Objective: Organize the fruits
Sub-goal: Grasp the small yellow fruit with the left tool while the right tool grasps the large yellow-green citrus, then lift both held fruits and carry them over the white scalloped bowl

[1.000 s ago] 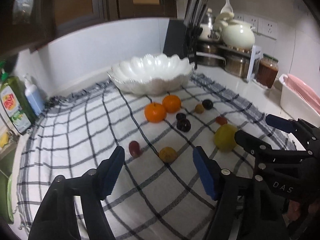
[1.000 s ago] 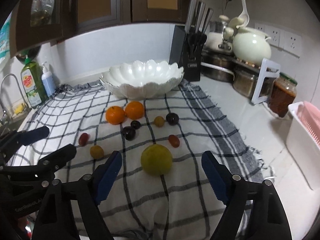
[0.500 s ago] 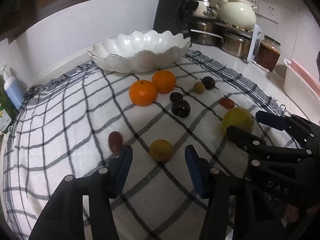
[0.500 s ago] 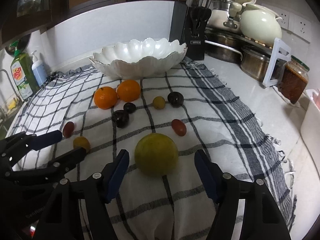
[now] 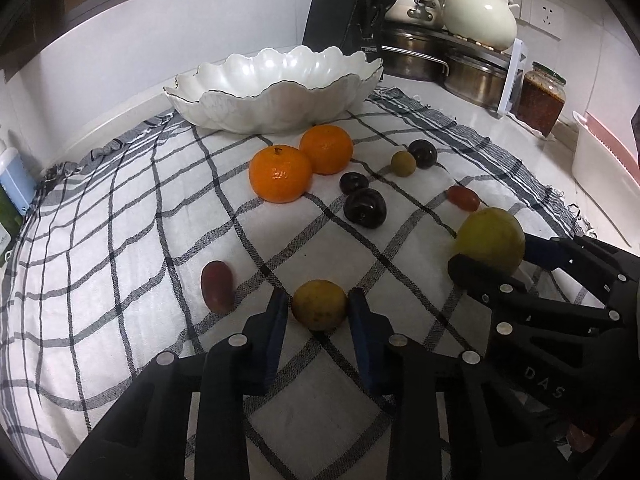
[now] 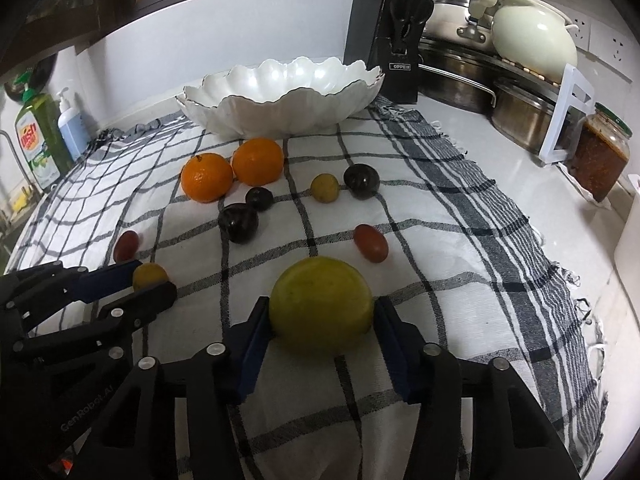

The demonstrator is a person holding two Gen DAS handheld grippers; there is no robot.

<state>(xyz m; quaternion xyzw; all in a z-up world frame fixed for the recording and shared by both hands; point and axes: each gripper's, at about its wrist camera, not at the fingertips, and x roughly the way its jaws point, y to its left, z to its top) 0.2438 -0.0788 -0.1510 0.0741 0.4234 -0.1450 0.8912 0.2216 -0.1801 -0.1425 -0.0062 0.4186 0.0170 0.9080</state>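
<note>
Cloth point(image 5: 120, 240) — two oranges point(image 5: 280, 174) (touching)

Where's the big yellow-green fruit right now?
The big yellow-green fruit sits on the checked cloth between the right gripper fingers, just behind a red grape tomato.

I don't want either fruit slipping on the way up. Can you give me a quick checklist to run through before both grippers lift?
1. Left gripper straddles the small yellow fruit: ok.
2. Left pads touching that fruit: cannot tell; a thin gap seems to remain.
3. Right gripper around the large yellow-green fruit, pads against its sides: ok.
4. Red grape tomato outside the left fingers: ok.
5. White scalloped bowl upright, holding no visible fruit: ok.
6. Path to the bowl: not ok at cloth level, the oranges lie in between; lift first.
</note>
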